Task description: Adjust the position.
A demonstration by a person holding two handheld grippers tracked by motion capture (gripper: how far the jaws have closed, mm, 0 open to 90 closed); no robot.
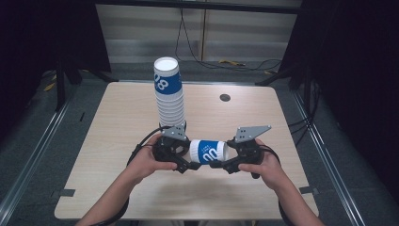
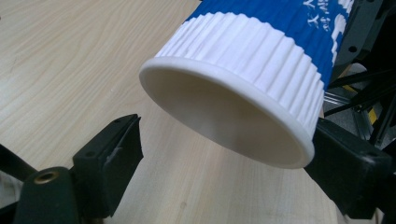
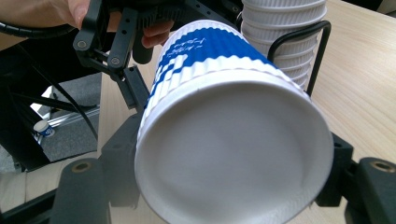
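Observation:
A white paper cup with a blue band [image 1: 209, 151] lies on its side just above the wooden table [image 1: 117, 188], between my two grippers. My right gripper [image 1: 220, 163] is shut on its base end; in the right gripper view the cup's bottom [image 3: 233, 154] sits between both jaws. My left gripper [image 1: 189, 165] is at the cup's mouth. In the left gripper view the rim [image 2: 224, 116] faces the camera, one jaw stands clear of it and the other is close beside it. A tall stack of the same cups [image 1: 168, 94] stands behind the left gripper.
The stack [image 3: 280, 37] rises right behind the held cup, with a black cable looping in front of it. A round cable hole [image 1: 225, 97] sits at the table's far middle. Dark floor and metal rails run along both sides of the table.

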